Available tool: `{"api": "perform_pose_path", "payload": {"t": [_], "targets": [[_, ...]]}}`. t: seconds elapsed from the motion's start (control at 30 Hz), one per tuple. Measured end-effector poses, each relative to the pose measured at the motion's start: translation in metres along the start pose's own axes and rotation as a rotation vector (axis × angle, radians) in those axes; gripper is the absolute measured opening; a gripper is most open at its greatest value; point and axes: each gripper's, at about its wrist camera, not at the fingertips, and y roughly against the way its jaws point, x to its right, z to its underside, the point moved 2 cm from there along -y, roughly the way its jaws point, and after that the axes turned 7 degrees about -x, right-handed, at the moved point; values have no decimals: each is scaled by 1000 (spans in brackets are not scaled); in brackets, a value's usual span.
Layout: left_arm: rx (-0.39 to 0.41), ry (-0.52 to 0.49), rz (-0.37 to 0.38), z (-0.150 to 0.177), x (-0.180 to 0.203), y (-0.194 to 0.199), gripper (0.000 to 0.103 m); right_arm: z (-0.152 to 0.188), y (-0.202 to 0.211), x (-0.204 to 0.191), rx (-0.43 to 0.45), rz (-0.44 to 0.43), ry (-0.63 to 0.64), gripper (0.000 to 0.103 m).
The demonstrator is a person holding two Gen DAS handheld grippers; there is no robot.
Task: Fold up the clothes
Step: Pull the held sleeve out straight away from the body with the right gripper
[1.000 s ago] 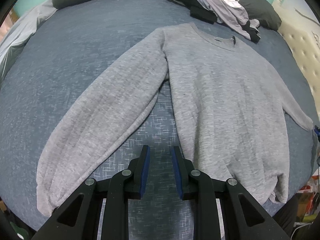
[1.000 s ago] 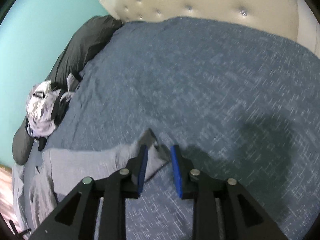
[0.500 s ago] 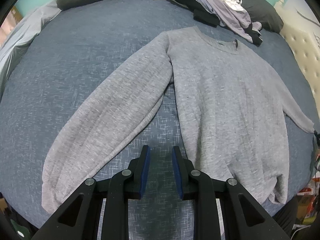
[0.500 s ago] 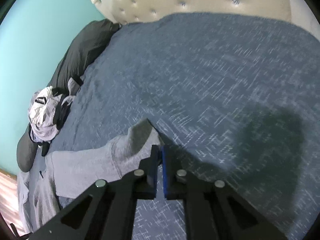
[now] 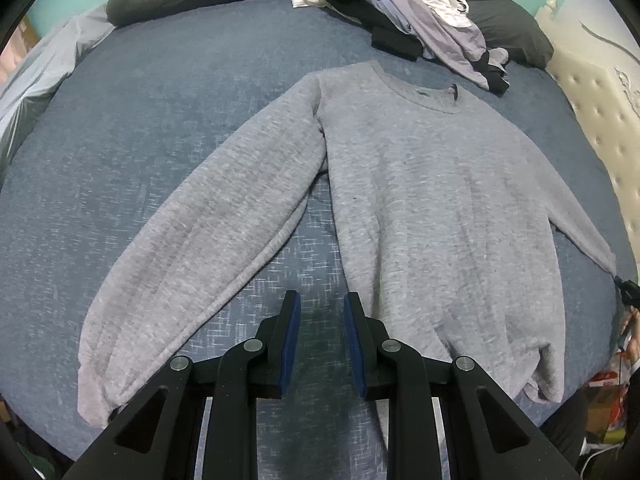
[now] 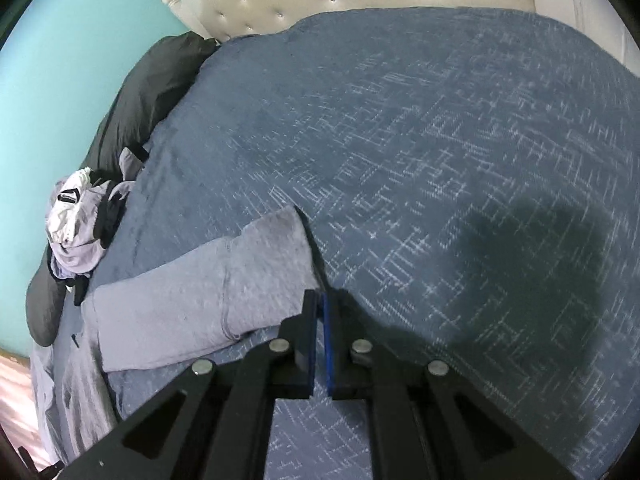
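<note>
We've got the grey sweatshirt (image 5: 432, 200) spread flat on the bed (image 5: 160, 100) ahead of the released left tongs (image 5: 319, 336), while our right tongs (image 6: 319, 334) are clenched on its cuff (image 6: 280, 248), probably so that sleeve can fold inward.
</note>
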Motion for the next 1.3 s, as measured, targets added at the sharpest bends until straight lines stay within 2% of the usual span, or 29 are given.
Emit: {"api": "perform_pose_path", "payload": {"t": [0.17, 0.27, 0.37, 0.47, 0.7, 0.77, 0.83, 0.9, 0.93, 1.17, 1.3], "targets": [[5, 12, -1, -1, -6, 2, 24, -4, 10, 2, 14, -31, 15, 4], [2, 9, -1, -1, -4, 0, 24, -13, 21, 8, 65, -17, -12, 7], [-3, 4, -3, -1, -1, -3, 24, -24, 23, 5, 80, -53, -15, 34], [-10, -1, -9, -2, 3, -7, 24, -35, 16, -10, 81, -67, 40, 35], [-27, -12, -29, -5, 7, -15, 24, -47, -22, -30, 16, 52, 148, 35], [-29, -6, -29, -7, 6, -17, 24, -48, -29, -28, 5, 64, 149, 34], [-33, -3, -30, -9, 6, -20, 24, -47, -30, -26, 12, 51, 155, 23], [-35, -3, -31, -10, 6, -22, 24, -47, -32, -28, 9, 65, 175, 6], [-36, -2, -31, -11, 7, -22, 24, -47, -32, -27, 13, 79, 184, 3], [-43, 0, -30, -12, 8, -27, 24, -64, -3, -29, 149, 94, 151, 1], [-51, 5, -26, -9, 7, -29, 24, -74, -6, -32, 142, 114, 132, 1]]}}
